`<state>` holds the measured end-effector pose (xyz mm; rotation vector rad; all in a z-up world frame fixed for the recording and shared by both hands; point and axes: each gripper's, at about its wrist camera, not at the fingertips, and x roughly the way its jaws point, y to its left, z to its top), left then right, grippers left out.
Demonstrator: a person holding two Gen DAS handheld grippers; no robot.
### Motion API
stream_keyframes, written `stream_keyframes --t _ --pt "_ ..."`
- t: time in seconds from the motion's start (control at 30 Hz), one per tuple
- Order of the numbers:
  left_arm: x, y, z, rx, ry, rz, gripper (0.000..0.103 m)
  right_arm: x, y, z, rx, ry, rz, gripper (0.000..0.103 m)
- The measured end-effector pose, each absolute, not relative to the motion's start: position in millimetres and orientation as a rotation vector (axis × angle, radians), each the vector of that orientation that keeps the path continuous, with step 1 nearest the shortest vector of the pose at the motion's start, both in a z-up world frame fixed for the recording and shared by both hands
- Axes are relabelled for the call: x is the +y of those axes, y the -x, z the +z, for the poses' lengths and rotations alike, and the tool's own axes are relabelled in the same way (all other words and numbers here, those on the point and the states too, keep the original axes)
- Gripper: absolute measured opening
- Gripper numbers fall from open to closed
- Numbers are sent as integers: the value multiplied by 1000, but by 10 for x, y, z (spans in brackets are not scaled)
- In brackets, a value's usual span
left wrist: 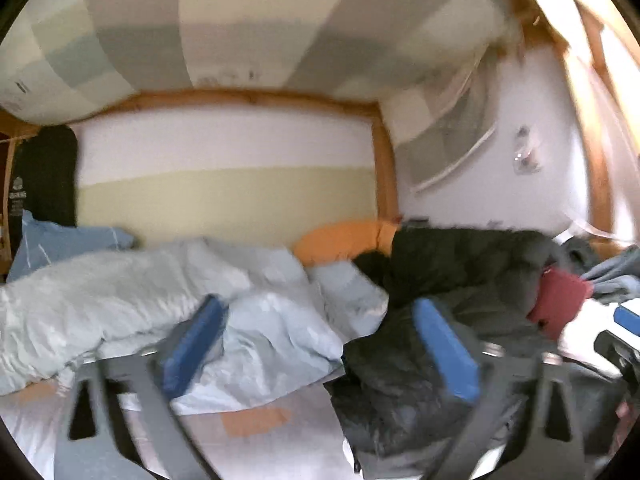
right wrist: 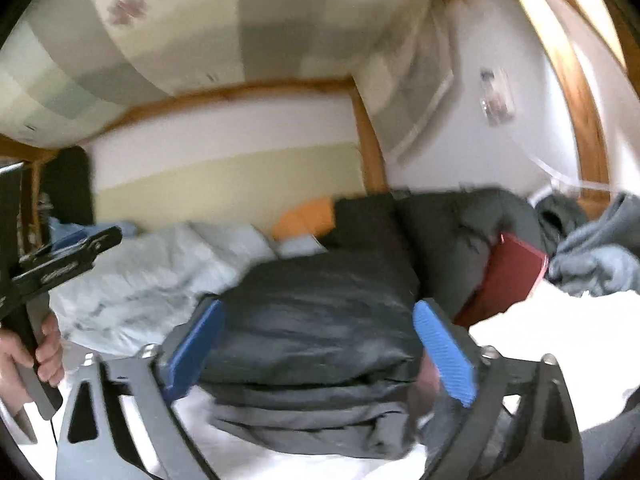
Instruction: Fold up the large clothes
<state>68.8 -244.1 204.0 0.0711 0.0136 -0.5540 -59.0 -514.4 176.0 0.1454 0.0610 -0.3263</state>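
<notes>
Dark jacket (right wrist: 320, 320) lies bunched on the bed, its long axis running away toward the wall. Left tongs (left wrist: 320, 344) stand wide and empty, pale duvet (left wrist: 120, 296) between them, jacket off to their right. Right tongs (right wrist: 320, 352) also gape wide, straddling the jacket's near end, so they are nearer.

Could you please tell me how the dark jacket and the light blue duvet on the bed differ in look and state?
The dark jacket is charcoal grey with a faint sheen; the light blue duvet is pale and matte. The jacket is stacked in flat layers, apparently partly folded, while the duvet lies loosely rumpled. The jacket sits between the open jaws of the right gripper; the duvet lies off to the left of it. Both are bulky, soft items resting on the same bed.
</notes>
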Motion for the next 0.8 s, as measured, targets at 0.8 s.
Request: stream_keyframes --t 0.8 --pt "-1327 -457 203 124 -42 -460 98 -4011 281 308 207 -25 -406 103"
